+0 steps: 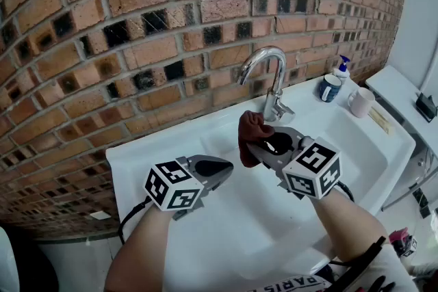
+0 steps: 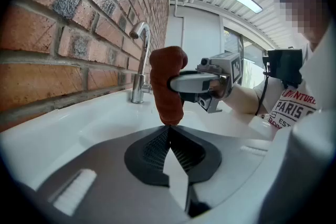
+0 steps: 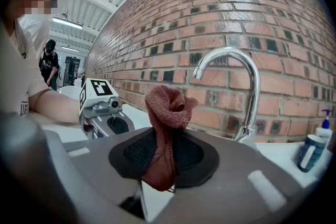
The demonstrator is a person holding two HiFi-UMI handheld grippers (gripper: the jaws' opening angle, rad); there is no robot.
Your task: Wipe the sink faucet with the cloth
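A chrome gooseneck faucet (image 1: 272, 78) stands at the back of the white sink (image 1: 226, 140), against the brick wall. My right gripper (image 1: 263, 145) is shut on a bunched reddish-brown cloth (image 1: 250, 135), held a little in front of and below the faucet's base. The cloth (image 3: 167, 128) sticks up between the jaws in the right gripper view, with the faucet (image 3: 247, 92) behind it to the right. My left gripper (image 1: 220, 168) hovers over the basin to the left, jaws closed with nothing between them (image 2: 169, 131). From the left gripper view the cloth (image 2: 167, 89) hangs just beyond the jaw tips.
On the sink's right ledge stand a blue-topped pump bottle (image 1: 341, 68), a dark blue cup (image 1: 330, 87) and a white mug (image 1: 361, 102). A white counter (image 1: 404, 96) carries a dark object at the far right. The brick wall (image 1: 157, 24) runs close behind the faucet.
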